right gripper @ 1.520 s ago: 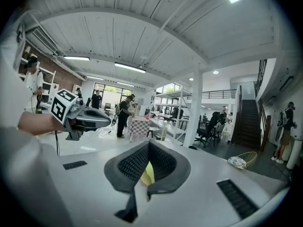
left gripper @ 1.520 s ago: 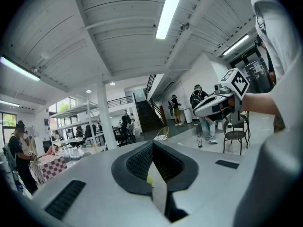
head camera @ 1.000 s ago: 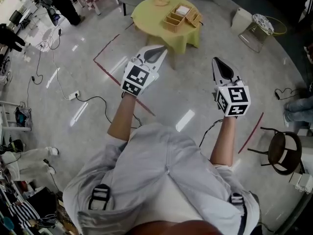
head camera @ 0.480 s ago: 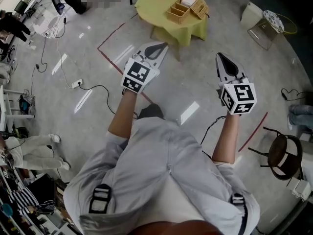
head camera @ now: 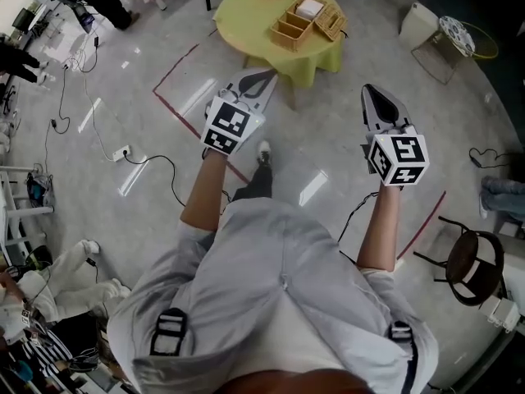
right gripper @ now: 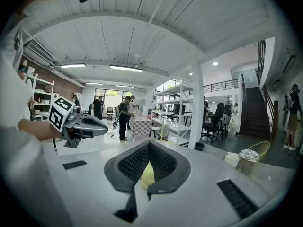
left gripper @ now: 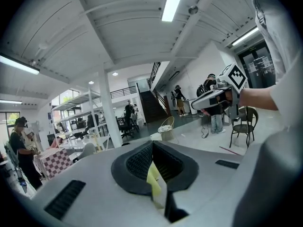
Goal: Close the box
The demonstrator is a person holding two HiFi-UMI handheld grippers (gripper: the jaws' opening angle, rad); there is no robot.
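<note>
A wooden box with several compartments stands on a round yellow table at the top of the head view, some way off across the floor. Its lid seems to lean open at the right. Both grippers are held out at about waist height, pointing towards the table and well short of it. My left gripper is shut with nothing in it, and its pads meet. My right gripper is shut and empty too, pads together. Each gripper view shows the other gripper alongside.
Red tape lines and cables cross the glossy floor. A dark round chair stands at the right. A white seat and a wire stool are beyond the table. People stand at desks at the far left. My own shoe shows below the grippers.
The person has stepped forward: a leg and shoe have come into view under the grippers and the floor has slid past. Both grippers stay shut and held out as before.
</note>
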